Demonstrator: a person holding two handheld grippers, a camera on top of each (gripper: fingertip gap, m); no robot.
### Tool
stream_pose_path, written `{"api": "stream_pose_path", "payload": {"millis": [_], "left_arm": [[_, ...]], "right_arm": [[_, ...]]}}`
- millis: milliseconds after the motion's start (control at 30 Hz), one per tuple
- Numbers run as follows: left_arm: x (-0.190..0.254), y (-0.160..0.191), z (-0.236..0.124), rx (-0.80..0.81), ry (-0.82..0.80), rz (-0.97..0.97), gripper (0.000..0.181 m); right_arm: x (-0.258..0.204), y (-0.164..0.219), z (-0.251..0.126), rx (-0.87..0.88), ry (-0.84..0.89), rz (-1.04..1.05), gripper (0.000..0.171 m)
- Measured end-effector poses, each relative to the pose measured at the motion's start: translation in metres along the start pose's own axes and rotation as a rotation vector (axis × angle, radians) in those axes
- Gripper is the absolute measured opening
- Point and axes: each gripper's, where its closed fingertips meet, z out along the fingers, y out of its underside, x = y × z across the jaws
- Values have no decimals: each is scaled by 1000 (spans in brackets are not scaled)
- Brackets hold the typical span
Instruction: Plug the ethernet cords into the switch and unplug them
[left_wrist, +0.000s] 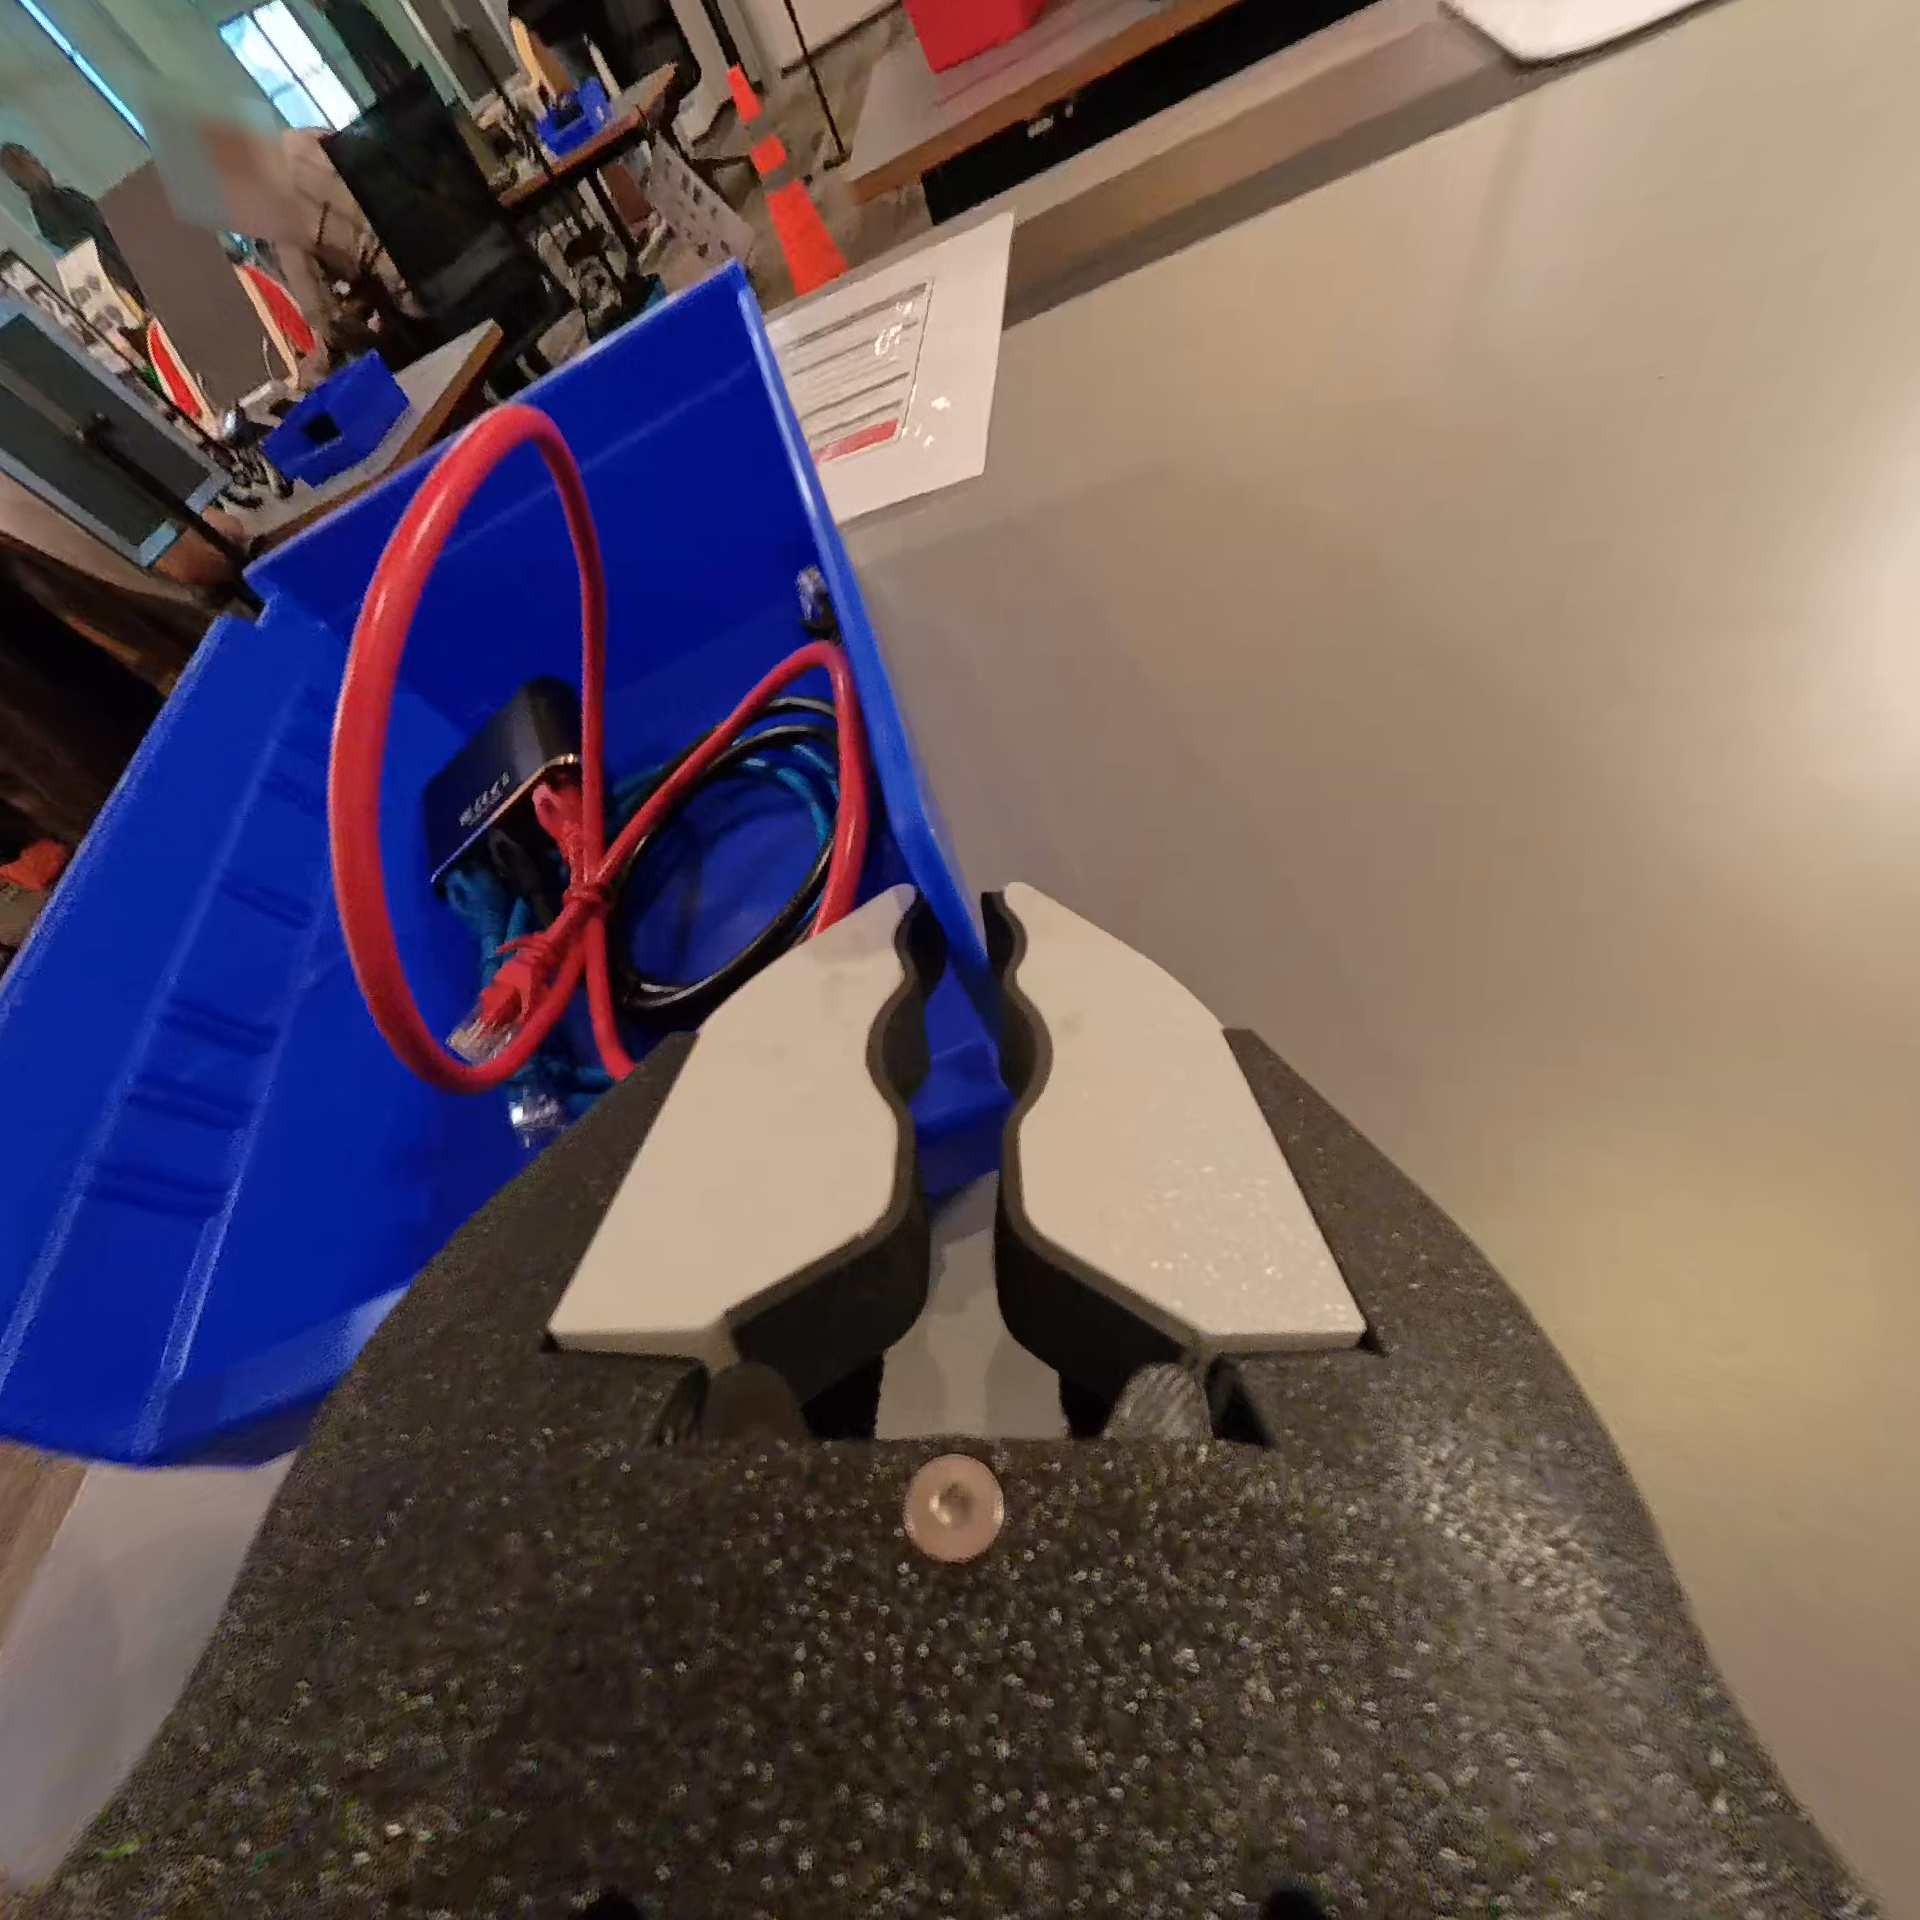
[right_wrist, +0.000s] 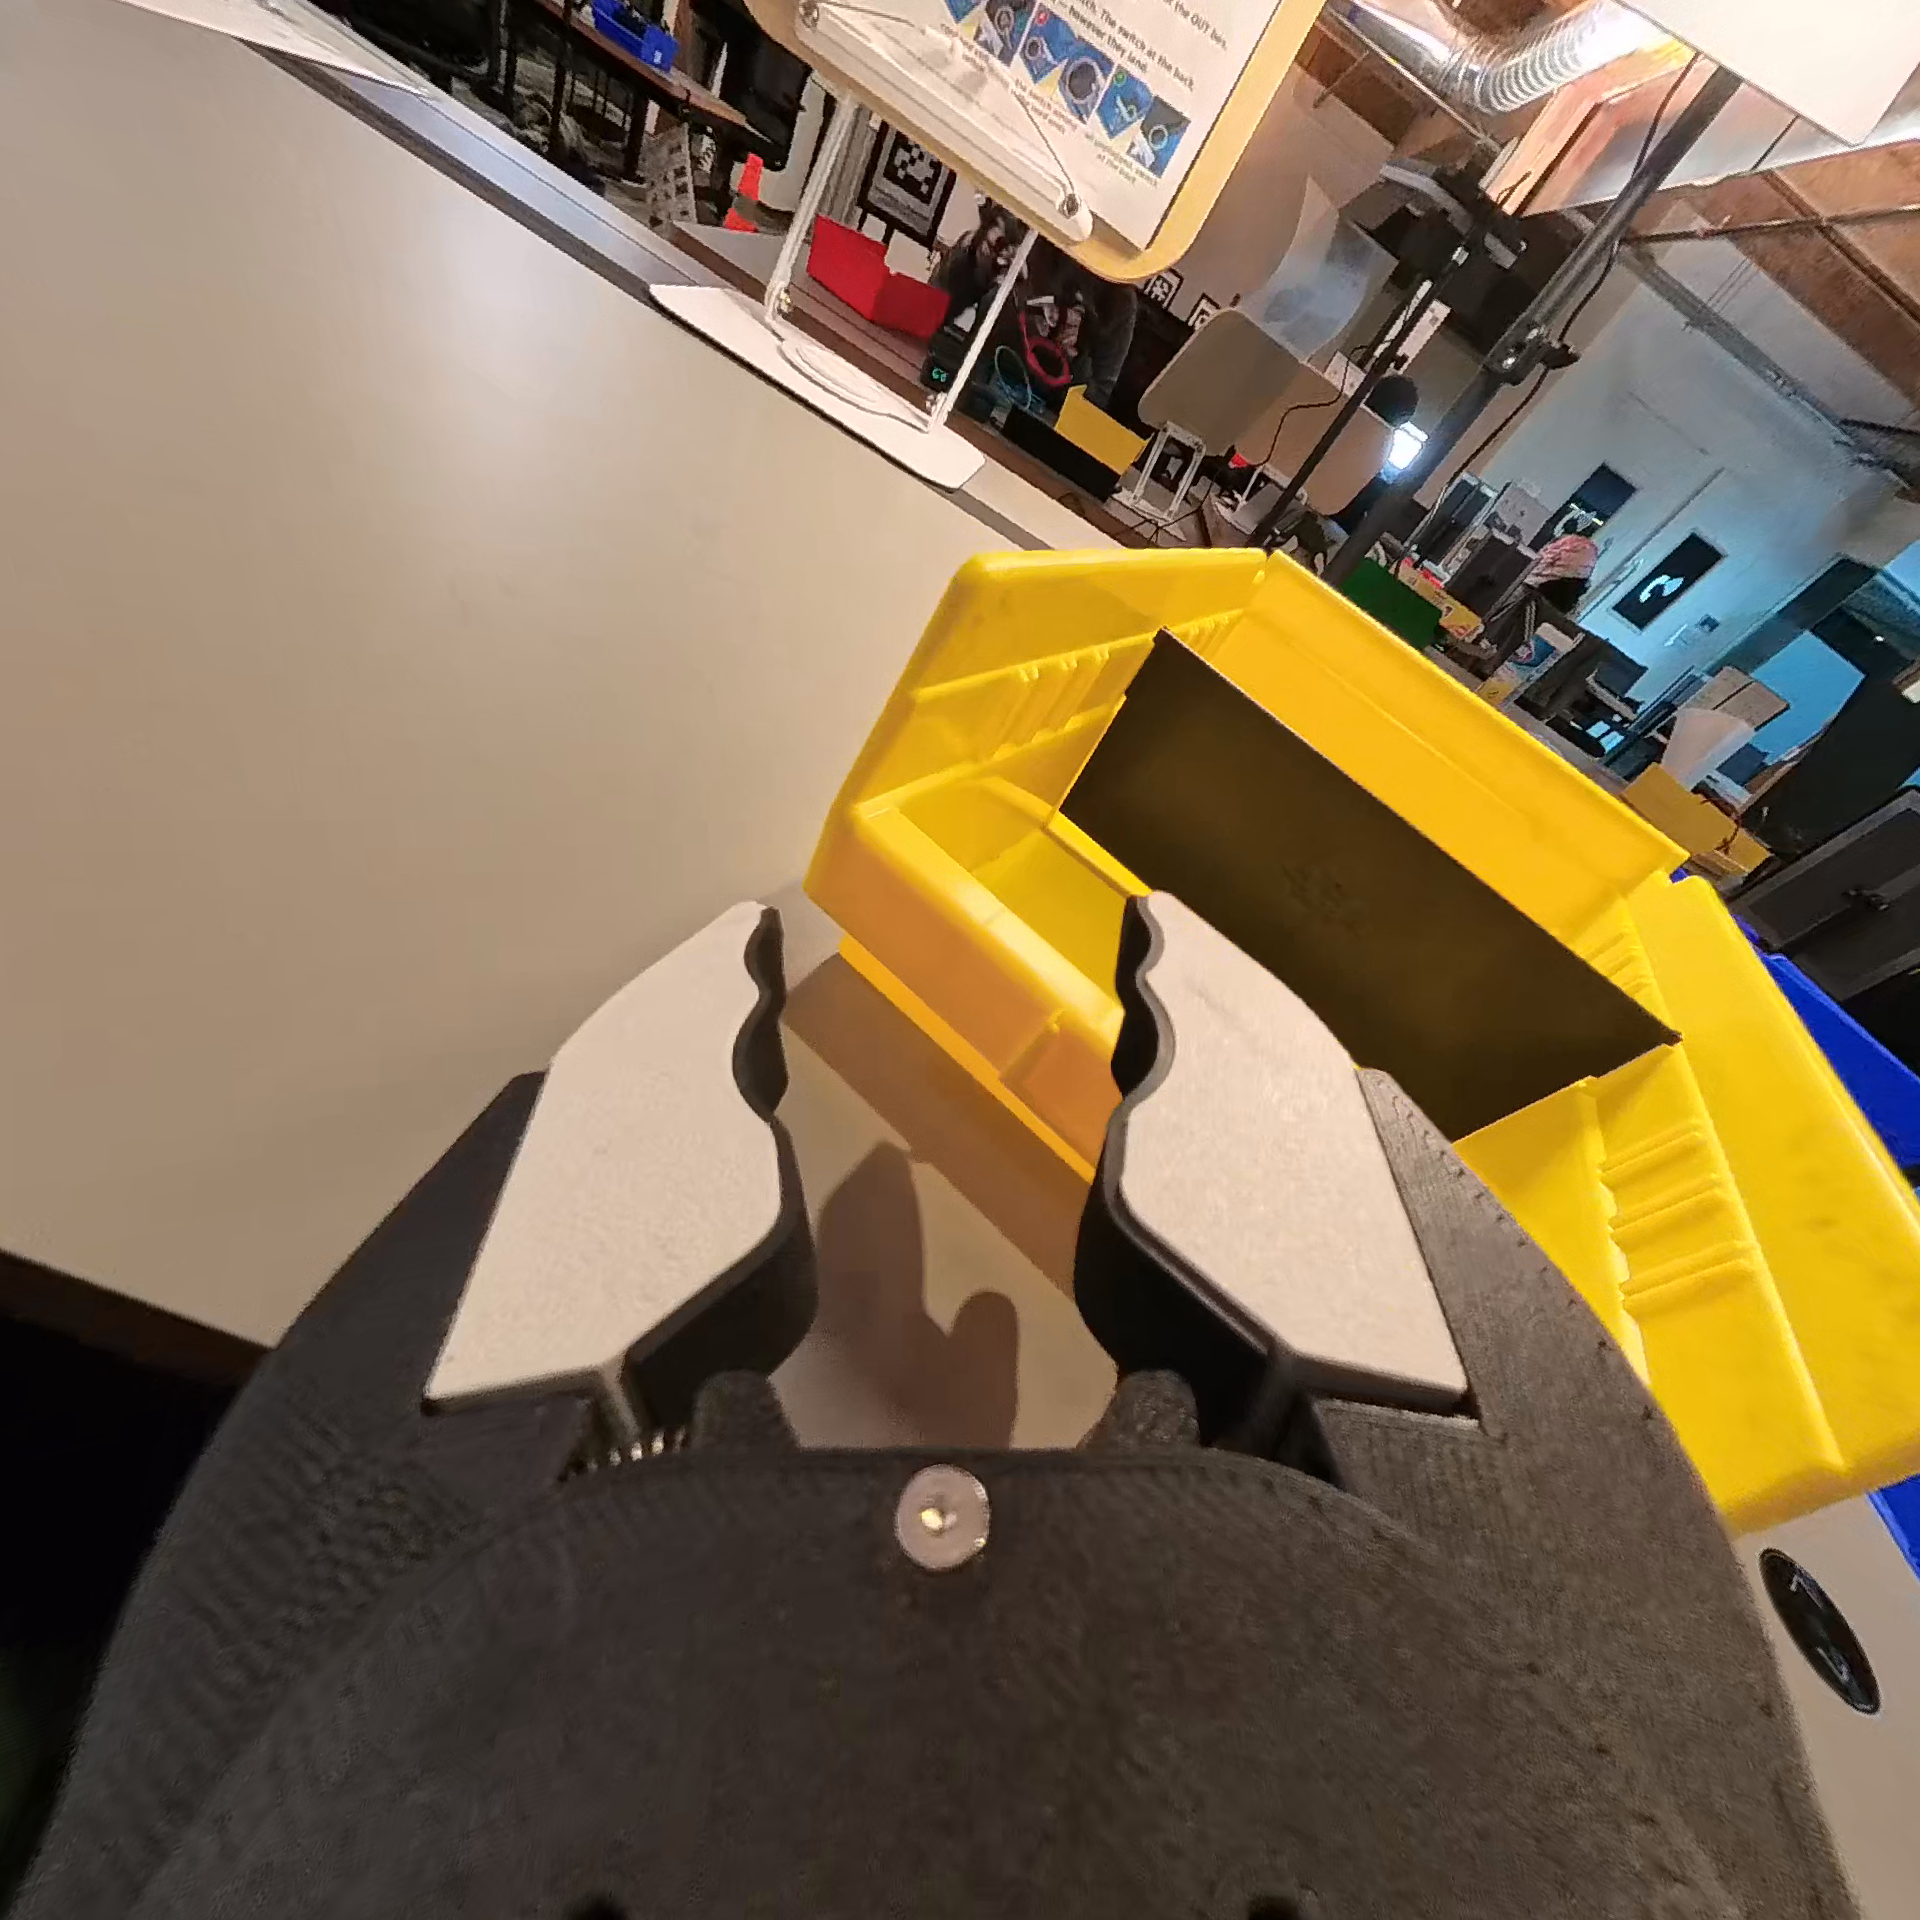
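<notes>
Left wrist view: we see the left tongs (left_wrist: 961, 914) with a narrow gap between the tips, holding nothing, hanging just over the near right corner of a blue bin (left_wrist: 208, 1039) on the grey bench (left_wrist: 1455, 831). Only this view shows the task things. The switch (left_wrist: 499, 779), a small black box, lies inside the bin at about 10 o'clock from the tongs. A red cord (left_wrist: 364, 748) loops tall above it, tied in a knot near the middle, one clear plug end lying at 9 o'clock from the tips. A black cord (left_wrist: 665, 987) coils just left of the tips, and a blue cord (left_wrist: 769, 790) lies under both. We cannot tell if any plug sits in the switch. A sheet (left_wrist: 894, 374) lies on the bench at 12 o'clock, beyond the bin.

Right wrist view: the right tongs (right_wrist: 951, 930) stand wide apart, empty, above the bench. Only this view shows a yellow bin (right_wrist: 1766, 1247) at 1 to 3 o'clock, with a black divider (right_wrist: 1351, 894) standing across it. A sign stand (right_wrist: 831, 343) sits far off at 12 o'clock. A sliver of the blue bin shows at the right edge, behind the yellow one.
</notes>
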Motion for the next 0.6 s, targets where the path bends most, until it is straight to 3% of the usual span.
{"api": "stream_pose_path", "payload": {"millis": [367, 600], "left_arm": [[-48, 15, 17, 17, 129, -118, 4], [-50, 16, 18, 21, 104, -109, 4]], "right_arm": [[1, 7, 2, -9, -19, 6, 61], [-4, -18, 8, 1, -52, 28, 60]]}}
